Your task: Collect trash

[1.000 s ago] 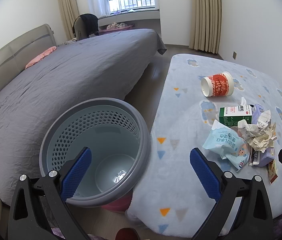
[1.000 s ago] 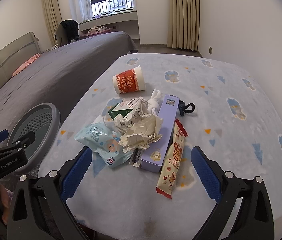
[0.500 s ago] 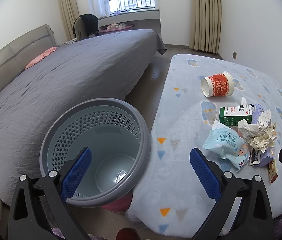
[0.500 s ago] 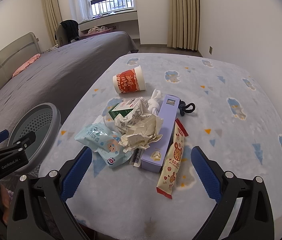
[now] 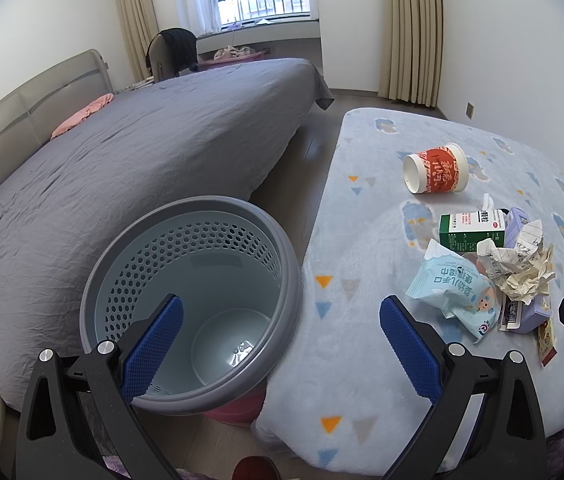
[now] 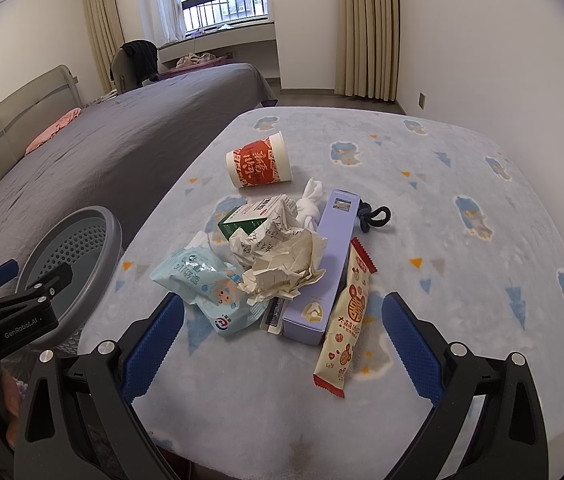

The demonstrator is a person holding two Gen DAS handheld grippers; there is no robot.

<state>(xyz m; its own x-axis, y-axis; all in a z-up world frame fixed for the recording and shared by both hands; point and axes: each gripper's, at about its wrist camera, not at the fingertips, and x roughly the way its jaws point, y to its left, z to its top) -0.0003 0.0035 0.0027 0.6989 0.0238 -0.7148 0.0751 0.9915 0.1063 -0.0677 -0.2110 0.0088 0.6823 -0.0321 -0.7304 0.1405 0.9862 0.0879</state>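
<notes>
Hovering spread wide and empty, the left gripper (image 5: 277,334) and right gripper (image 6: 282,334) have collected nothing: the basket (image 5: 153,240) at lower left looks nearly empty, while the trash pile (image 6: 277,264) crowds mid-frame on the blanket (image 6: 462,248).

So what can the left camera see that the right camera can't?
Only the left wrist view looks down into the bin and shows its bare bottom. Only the right wrist view shows the dark hair tie and the whole snack bar wrapper. Both show the red cup, the green box, the blue wipes pack and the crumpled paper on the blanket. Both tools, left and right, are open.
</notes>
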